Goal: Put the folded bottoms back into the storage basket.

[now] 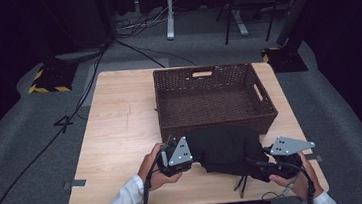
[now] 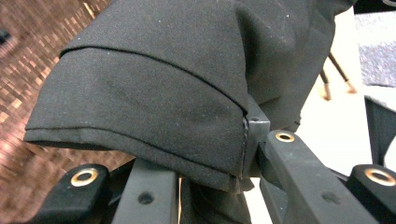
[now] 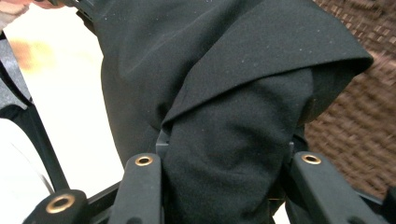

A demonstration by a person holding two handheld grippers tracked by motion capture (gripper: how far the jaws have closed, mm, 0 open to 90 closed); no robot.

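Note:
A folded black garment (image 1: pixel 226 148) lies at the front of the wooden table (image 1: pixel 121 133), just before a dark brown wicker basket (image 1: pixel 212 99). My left gripper (image 1: pixel 194 158) holds its left end; in the left gripper view the black cloth (image 2: pixel 154 88) is pinched between the jaws. My right gripper (image 1: pixel 263 167) holds the right end, and a thick fold of the garment (image 3: pixel 233 135) sits clamped between its jaws in the right gripper view. Black drawstrings (image 1: pixel 241 184) with brown tips hang from the garment toward the table's front edge.
The basket's woven wall (image 3: pixel 355 126) stands close behind the garment. Bare table surface lies left of the basket. Beyond the table, cables (image 1: pixel 47 145) run over grey floor, with stand bases (image 1: pixel 49 79) at the back.

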